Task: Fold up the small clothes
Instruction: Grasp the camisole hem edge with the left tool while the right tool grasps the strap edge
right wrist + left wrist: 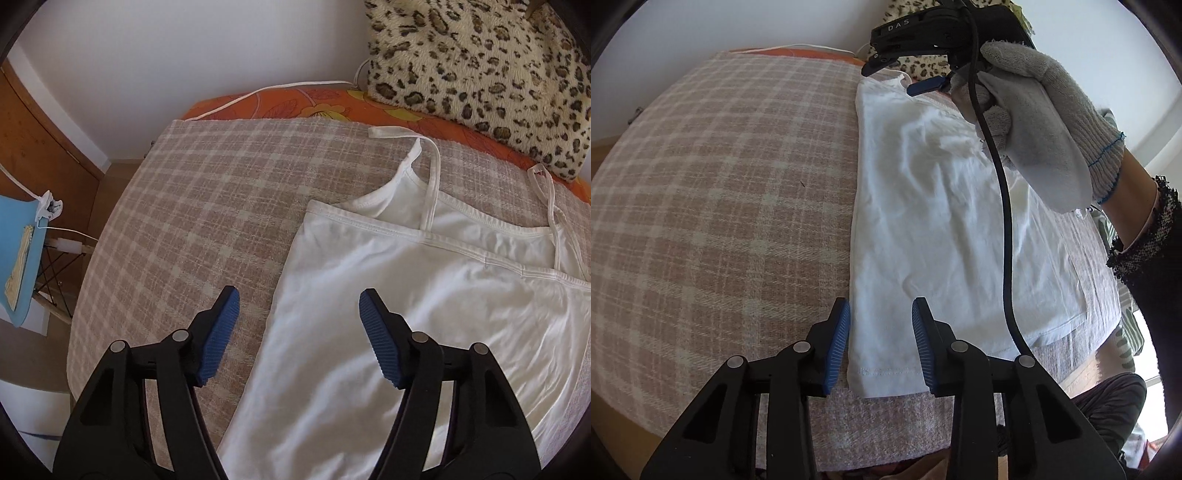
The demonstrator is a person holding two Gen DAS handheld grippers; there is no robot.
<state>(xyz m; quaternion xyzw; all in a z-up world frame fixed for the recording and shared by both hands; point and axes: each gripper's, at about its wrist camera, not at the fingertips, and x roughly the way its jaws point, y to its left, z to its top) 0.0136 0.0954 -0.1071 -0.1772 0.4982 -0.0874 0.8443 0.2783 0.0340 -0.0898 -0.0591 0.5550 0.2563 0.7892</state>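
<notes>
A white strappy top [942,221] lies flat on a pink-and-beige plaid blanket [720,203], hem near me and straps at the far end. My left gripper [881,321] is open, its blue pads either side of the top's near left hem corner, just above it. My right gripper [905,79], held in a gloved hand, hovers over the top's far strap end. In the right wrist view the right gripper [299,299] is open above the top's [424,314] left edge, below the neckline and thin straps [434,177]. Neither gripper holds anything.
A leopard-print cushion [480,74] lies beyond the straps on an orange flowered sheet [314,105]. A white cord [258,94] runs along the bed's far edge. A blue board [22,251] with a clip stands left of the bed. A black cable [1004,221] hangs over the top.
</notes>
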